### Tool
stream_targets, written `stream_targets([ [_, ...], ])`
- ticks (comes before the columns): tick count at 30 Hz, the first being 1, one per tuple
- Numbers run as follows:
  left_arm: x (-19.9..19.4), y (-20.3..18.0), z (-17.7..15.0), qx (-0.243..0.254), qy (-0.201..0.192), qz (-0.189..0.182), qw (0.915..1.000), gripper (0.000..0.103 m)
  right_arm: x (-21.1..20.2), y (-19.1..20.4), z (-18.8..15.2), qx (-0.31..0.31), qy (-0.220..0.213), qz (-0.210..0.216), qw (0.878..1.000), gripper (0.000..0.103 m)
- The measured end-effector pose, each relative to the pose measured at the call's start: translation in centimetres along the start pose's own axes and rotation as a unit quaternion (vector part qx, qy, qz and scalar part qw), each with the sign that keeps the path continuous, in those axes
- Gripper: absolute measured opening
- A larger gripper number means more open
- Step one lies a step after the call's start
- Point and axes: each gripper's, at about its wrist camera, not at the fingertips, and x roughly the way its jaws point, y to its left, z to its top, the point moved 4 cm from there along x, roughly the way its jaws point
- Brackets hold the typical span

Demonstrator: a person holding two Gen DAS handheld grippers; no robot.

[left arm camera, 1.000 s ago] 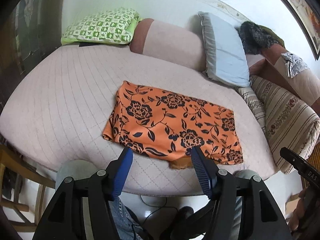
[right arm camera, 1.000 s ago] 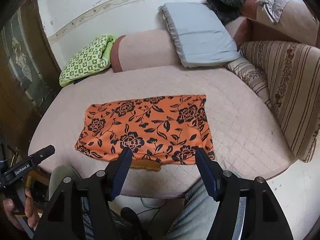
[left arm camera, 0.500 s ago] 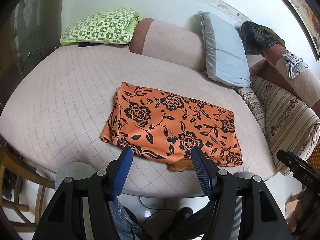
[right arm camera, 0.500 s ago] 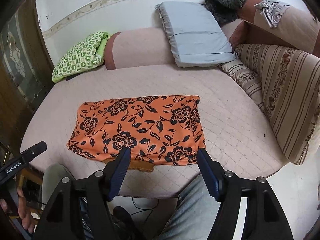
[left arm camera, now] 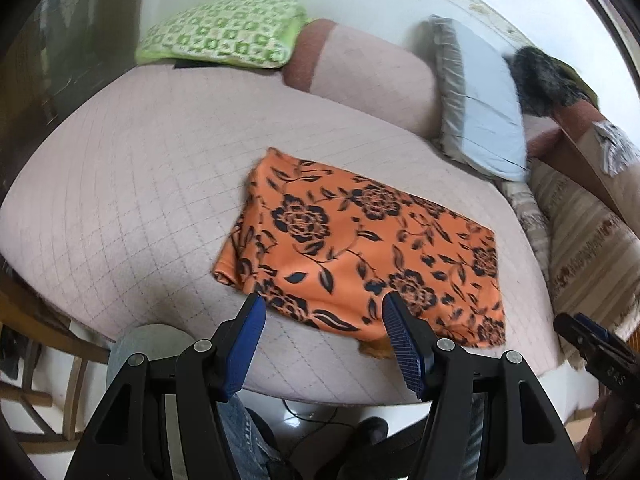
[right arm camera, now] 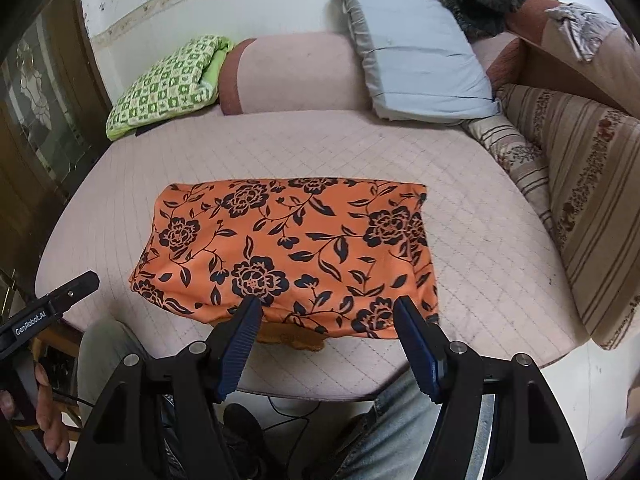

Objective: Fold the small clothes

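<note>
Just beyond right claw [right arm camera: 326, 312]: orange garment [right arm camera: 288, 248].

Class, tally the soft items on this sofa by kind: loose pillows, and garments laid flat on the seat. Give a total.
Loose pillows: 2, the green checked pillow and the grey-blue pillow
Garments laid flat: 1, the orange floral garment
Total: 3

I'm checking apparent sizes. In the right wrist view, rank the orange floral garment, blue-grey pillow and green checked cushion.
1. Orange floral garment, nearest the camera.
2. Blue-grey pillow.
3. Green checked cushion, farthest, so smaller-looking.
</note>
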Motion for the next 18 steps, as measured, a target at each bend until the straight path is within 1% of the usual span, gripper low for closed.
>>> stream_targets([
  [3, 1.3, 0.8, 0.4, -0.021, 0.006, 0.001, 0.9998, 0.061, 1.1, 0.8, 0.5, -0.006, 0.008, 0.003, 1.000, 0.070],
  [5, 1.9, 1.1, 0.7, -0.025, 0.007, 0.004, 0.9996, 0.061, 1.8, 1.3, 0.9, -0.007, 0.013, 0.005, 1.000, 0.070],
  [12, 3.4, 1.9, 1.7, -0.037, -0.008, 0.022, 0.9990, 0.061, 3.6, 2.6, 2.0, -0.010, 0.018, -0.003, 1.000, 0.070],
  [15, 4.3, 2.6, 1.9, -0.046, -0.006, 0.024, 0.9986, 0.060, 4.5, 3.2, 2.6, -0.011, 0.022, 0.001, 1.000, 0.070],
  [18, 5.5, 4.1, 2.3, -0.070, 0.002, 0.026, 0.9972, 0.061, 5.4, 4.0, 3.1, -0.010, 0.026, 0.013, 1.000, 0.070],
])
